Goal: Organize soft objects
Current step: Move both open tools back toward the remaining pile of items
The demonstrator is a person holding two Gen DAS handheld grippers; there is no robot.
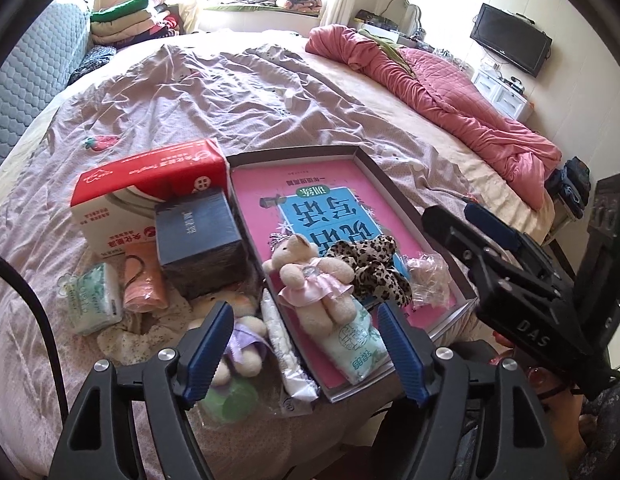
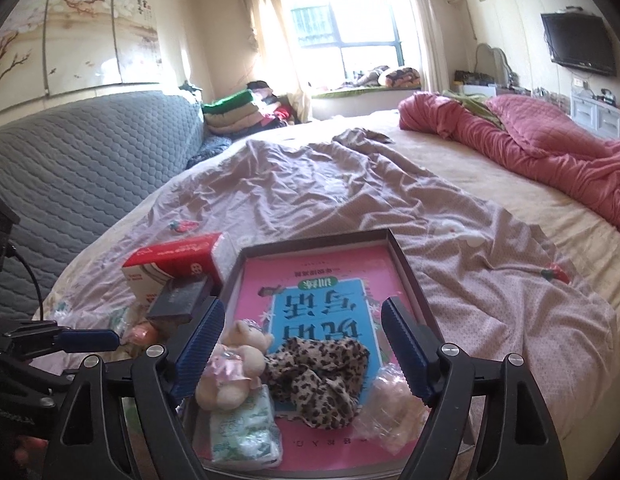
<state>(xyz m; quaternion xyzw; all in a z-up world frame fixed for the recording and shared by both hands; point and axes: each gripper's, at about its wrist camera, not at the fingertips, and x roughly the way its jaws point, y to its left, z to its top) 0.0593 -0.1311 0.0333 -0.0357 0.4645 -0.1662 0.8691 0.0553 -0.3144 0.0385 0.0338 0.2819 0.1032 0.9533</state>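
Note:
A shallow grey box with a pink book inside lies on the bed. In it are a teddy bear in a pink dress, a leopard scrunchie, a tissue pack and a crinkled clear bag. Left of the box lie a purple-dressed bear, a green-white tissue pack and an orange cloth roll. My left gripper is open and empty over the box's near-left corner. My right gripper is open and empty above the box; it also shows in the left wrist view.
A red-white carton and a dark blue box stand left of the grey box. A wrinkled lilac sheet covers the bed. A pink quilt lies at the right, a grey headboard at the left.

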